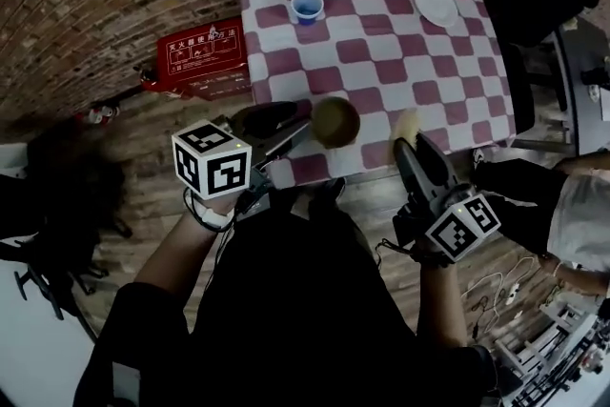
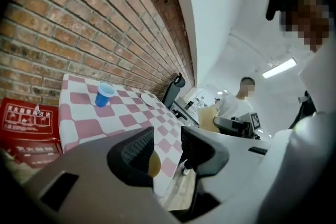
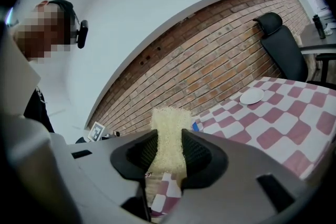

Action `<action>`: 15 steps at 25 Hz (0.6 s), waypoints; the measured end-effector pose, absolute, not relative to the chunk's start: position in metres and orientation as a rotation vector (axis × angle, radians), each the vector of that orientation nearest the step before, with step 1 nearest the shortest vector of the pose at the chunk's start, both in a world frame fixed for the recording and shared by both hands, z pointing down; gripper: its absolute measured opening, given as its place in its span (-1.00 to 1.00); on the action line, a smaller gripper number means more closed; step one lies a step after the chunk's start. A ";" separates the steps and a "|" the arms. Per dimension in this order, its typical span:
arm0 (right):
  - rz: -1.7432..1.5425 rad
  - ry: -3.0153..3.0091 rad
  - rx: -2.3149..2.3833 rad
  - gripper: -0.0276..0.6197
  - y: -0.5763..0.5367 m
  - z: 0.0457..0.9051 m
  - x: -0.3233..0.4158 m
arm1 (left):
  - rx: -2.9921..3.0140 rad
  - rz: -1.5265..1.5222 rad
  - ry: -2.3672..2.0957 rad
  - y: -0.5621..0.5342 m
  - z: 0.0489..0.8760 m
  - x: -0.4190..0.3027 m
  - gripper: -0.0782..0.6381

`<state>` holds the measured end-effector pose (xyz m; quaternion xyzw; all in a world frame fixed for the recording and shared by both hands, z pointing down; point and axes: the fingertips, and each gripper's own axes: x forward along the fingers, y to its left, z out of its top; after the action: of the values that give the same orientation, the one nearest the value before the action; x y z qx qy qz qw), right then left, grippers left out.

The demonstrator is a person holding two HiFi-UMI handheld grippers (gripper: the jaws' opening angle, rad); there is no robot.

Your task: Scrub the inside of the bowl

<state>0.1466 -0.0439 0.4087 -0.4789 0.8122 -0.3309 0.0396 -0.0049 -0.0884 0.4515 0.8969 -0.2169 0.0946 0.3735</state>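
Nearest, the left gripper (image 2: 167, 139) is seen with its jaws parted and nothing pinched between them. Beyond both grippers the checked table (image 1: 381, 43) is spread. The bowl (image 1: 335, 121) appears to be set at its near edge, just past the left gripper's tips. The sponge (image 3: 169, 118) is clamped in the right gripper (image 3: 169, 150), beside the left one. Left unheld, the bowl could be shoved off that edge once scrubbing pressure is applied.

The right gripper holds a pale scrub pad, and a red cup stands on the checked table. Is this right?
One thing is wrong: the cup is blue, not red, as the head view shows. The right gripper does hold a pale scrub pad, and the cup stands on the checked table.
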 end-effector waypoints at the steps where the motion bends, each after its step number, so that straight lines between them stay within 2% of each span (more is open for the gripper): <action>1: -1.013 2.508 -1.459 -0.44 -0.044 0.411 0.141 | 2.322 0.265 -0.560 -0.086 0.450 -0.008 -0.31; 15: -0.965 2.595 -1.373 -0.44 -0.046 0.408 0.100 | 2.439 0.324 -0.611 -0.081 0.436 -0.023 -0.31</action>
<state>0.1000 -0.0462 0.4085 -0.4441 0.8395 -0.3121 0.0259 -0.0225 -0.0805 0.4363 0.9181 -0.2301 0.1220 0.2986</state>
